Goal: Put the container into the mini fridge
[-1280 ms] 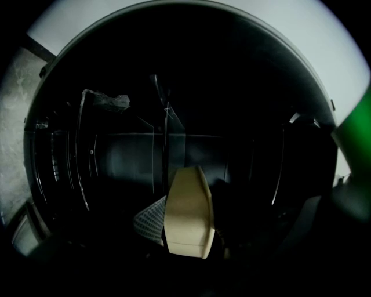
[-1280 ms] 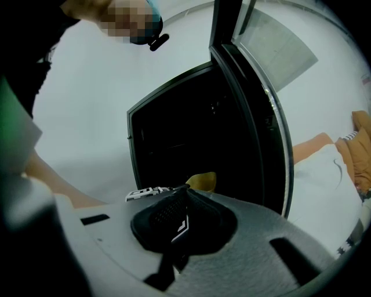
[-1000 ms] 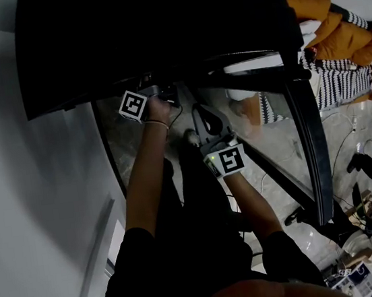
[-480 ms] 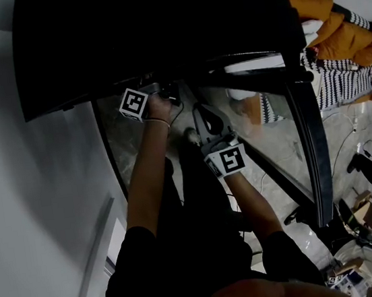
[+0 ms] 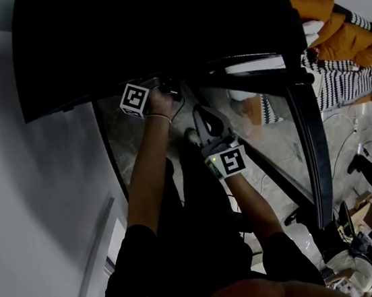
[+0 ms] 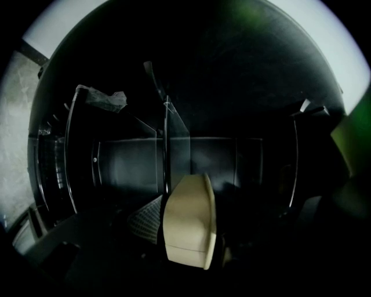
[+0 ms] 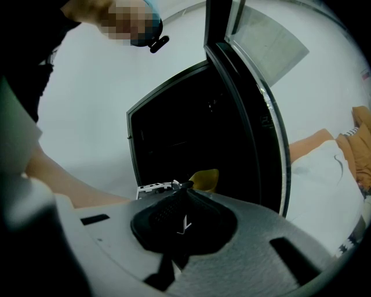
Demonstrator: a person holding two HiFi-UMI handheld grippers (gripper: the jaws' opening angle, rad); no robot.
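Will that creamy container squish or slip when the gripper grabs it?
Probably no squish: the cream container shows smooth, straight walls in the left gripper, so it looks stiff. It might be a little slippery, since its surface looks plain and smooth. It seems light too, because one gripper alone holds it at the mini fridge.

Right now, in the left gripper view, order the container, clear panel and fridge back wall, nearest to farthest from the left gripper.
1. container: between the jaws, low centre.
2. clear panel: just beyond it, centre.
3. back wall: deepest, across the rear.
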